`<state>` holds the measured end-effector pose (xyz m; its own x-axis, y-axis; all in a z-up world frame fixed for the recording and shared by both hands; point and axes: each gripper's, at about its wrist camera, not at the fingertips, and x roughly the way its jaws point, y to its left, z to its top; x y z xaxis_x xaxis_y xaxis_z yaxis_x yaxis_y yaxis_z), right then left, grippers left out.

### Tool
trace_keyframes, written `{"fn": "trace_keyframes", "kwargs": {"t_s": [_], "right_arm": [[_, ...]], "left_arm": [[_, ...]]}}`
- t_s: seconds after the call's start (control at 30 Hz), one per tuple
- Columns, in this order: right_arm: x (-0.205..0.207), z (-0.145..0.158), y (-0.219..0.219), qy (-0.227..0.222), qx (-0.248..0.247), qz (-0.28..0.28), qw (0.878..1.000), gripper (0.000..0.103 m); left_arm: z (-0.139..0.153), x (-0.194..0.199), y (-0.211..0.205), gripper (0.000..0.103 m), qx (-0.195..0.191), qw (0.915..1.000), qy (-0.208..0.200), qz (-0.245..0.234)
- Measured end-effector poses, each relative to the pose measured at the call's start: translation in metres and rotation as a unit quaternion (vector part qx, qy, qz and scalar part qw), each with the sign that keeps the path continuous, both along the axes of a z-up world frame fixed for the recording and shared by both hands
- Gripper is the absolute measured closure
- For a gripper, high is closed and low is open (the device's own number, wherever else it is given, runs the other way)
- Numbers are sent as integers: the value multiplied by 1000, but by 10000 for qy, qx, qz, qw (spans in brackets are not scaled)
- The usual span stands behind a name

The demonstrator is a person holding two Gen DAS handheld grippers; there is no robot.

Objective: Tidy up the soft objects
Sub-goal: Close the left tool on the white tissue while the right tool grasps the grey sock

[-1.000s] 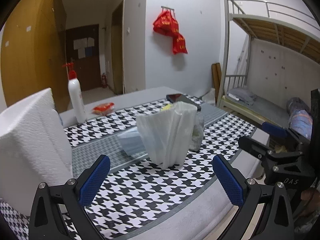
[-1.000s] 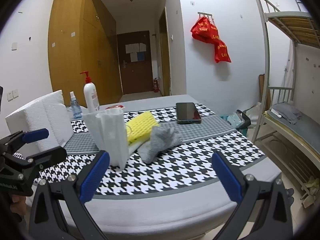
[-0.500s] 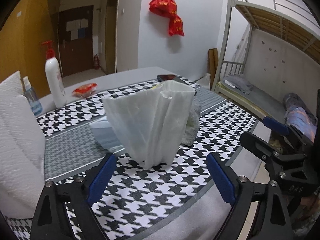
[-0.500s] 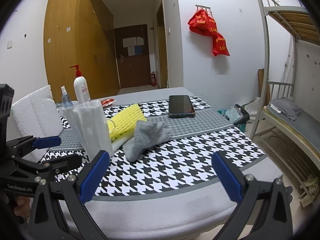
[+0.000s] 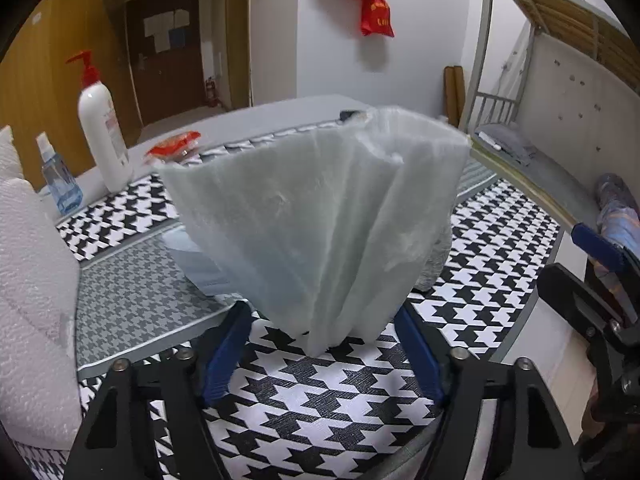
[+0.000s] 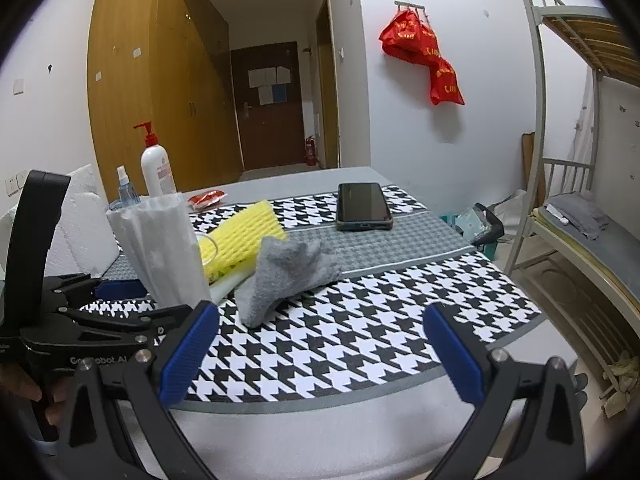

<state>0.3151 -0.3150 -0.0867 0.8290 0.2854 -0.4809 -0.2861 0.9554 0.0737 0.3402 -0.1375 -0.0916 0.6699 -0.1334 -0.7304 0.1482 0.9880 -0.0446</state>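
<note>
Left gripper, lower centre of frame: jaws closing, pads flanking narrow base of white pleated bag, not yet pressing. Centre on base, squeeze gently, avoid crushing folds. Right gripper wide, empty, lower centre; grey sock mid-frame.

L gripper moved in – jaws closing round white pleated bag, w/o contact.
</note>
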Motion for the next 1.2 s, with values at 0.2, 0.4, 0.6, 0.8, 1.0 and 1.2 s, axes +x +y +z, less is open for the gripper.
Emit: {"fn": "trace_keyframes", "kwargs": {"t_s": [0.2,0.4,0.6,0.8,1.0,1.2], "right_arm": [[14,-6,5,151,-45,98,9998,0],[21,-9,12,239,-188,180,9994,0],[28,-8,17,291,-261,227,9990,0],[35,-10,24,416,-281,272,9984,0],[40,-9,32,447,-278,361,9980,0],[45,-9,38,495,-313,416,9974,0]], "left_arm": [[-7,9,2,50,-179,9997,119,-99],[-5,19,5,69,-531,9977,220,-346],[0,25,8,88,-728,9962,209,-431],[4,11,11,90,-792,9957,111,-474],[7,-4,12,89,-810,9953,68,-531],[11,-16,19,89,-718,9967,-90,-357]]}}
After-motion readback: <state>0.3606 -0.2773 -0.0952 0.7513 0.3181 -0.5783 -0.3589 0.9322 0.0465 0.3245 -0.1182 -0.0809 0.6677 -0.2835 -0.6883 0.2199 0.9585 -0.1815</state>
